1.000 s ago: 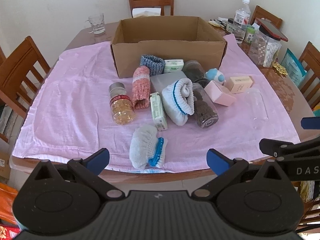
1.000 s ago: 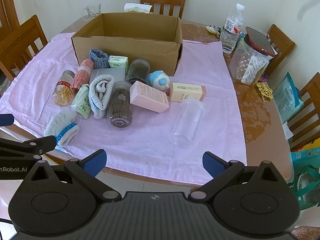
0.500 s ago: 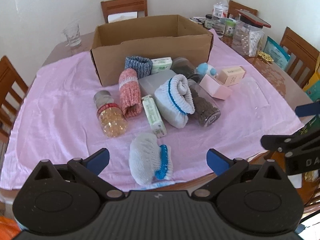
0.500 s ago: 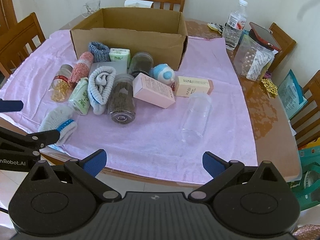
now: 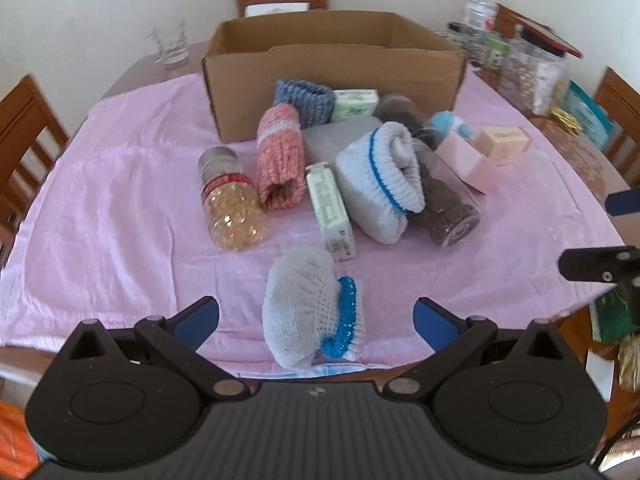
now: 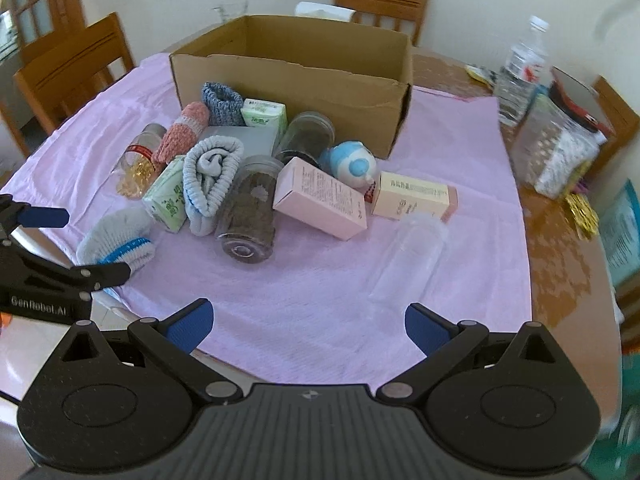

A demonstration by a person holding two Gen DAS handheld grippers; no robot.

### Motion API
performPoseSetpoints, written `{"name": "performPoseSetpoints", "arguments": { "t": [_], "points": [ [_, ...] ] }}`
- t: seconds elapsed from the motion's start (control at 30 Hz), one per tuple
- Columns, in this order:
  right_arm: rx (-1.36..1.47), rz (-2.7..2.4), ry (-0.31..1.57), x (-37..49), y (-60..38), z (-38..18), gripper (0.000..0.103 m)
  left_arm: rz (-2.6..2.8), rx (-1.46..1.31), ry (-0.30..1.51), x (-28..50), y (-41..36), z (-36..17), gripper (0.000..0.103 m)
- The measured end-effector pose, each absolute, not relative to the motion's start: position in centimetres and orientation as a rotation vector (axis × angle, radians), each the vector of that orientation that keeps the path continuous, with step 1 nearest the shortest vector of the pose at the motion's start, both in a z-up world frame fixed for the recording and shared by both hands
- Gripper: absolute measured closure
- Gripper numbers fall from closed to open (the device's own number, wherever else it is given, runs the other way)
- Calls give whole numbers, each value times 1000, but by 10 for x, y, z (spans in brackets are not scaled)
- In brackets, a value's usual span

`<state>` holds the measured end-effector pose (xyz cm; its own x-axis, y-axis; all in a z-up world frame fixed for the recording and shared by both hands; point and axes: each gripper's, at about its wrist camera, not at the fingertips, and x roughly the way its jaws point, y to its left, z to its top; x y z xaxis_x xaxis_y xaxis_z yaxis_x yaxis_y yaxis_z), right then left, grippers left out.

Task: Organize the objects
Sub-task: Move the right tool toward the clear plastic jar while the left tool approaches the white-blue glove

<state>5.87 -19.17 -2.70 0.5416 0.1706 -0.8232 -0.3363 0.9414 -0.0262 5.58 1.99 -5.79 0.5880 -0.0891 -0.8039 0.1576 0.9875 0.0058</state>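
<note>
Here the left gripper (image 5: 316, 318) hangs at the near table edge with its blue-padded fingers (image 5: 195, 320) spread wide and holding nothing; the white knitted bundle with a bright blue cuff (image 5: 310, 314) lies on the pink cloth (image 5: 120, 208) just ahead, between the tips; the right gripper (image 6: 308, 326) is likewise wide apart and empty, a clear empty plastic jar (image 6: 412, 256) lying on its side near its right finger. Beyond sit a toppled jar of brown granules (image 6: 250, 212), a pale pink carton (image 6: 320, 204), a rolled white-and-blue sock (image 5: 380, 180) and a bottle of golden beads (image 5: 232, 200); the open brown cardboard box (image 5: 336, 72) stands behind them all.
</note>
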Motion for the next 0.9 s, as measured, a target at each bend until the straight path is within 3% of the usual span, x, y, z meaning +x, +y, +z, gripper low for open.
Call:
{"name": "performPoseSetpoints", "arguments": {
  "t": [0.47,0.9],
  "points": [
    [-265,569,933,142,-250,-32,0,57,-7,991,59,1,-75,0],
    [-181,683,1073,175,-263,-57,0,83,-20,1009,58,-5,-78,0]
  ]
}}
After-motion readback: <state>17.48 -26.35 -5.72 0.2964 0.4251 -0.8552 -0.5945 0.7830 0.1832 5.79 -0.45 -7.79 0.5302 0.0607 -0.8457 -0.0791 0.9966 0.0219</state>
